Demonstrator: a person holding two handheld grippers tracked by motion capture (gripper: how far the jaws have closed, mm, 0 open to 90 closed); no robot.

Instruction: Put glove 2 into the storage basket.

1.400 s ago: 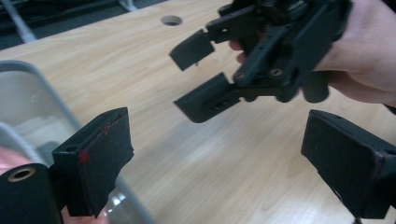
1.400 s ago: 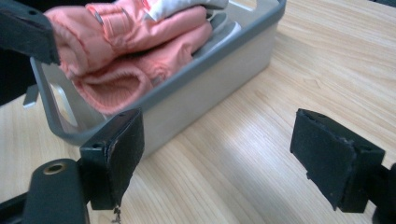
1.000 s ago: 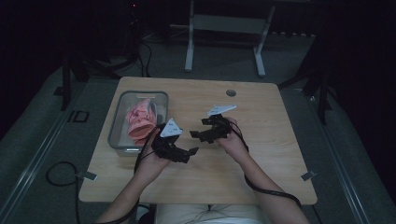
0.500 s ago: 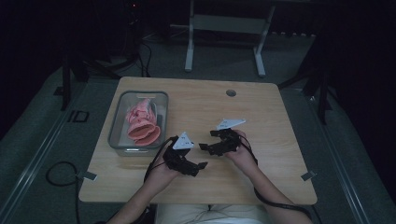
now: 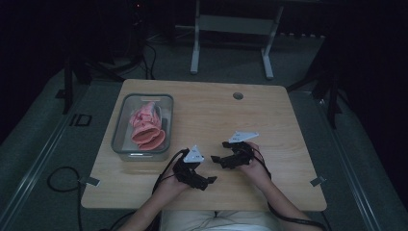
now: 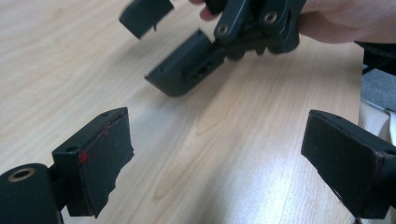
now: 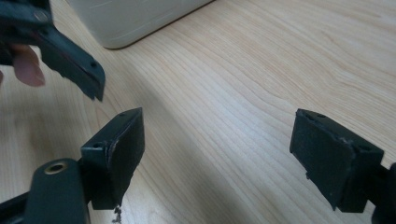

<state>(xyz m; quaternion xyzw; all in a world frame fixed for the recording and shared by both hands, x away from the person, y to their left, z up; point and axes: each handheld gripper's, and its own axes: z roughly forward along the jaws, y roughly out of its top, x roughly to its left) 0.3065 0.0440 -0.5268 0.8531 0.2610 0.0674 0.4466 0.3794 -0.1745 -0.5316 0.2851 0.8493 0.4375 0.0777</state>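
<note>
Tongs: my left gripper (image 5: 208, 181) and right gripper (image 5: 217, 158) both spread, empty, low over the table (image 5: 279, 115).
Cloth: pink cloth (image 5: 146, 126) sits in the clear bin (image 5: 120, 126), far-left.
Advice: keep jaws wide, don't clash tips.

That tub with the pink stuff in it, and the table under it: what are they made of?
The tub looks like clear or frosted plastic: see-through walls, rounded corners. The pink thing inside seems soft, perhaps cloth or rubber, since it lies crumpled; too small to tell. The table looks like pale wood or wood-look laminate, with visible grain and a slight sheen.
</note>
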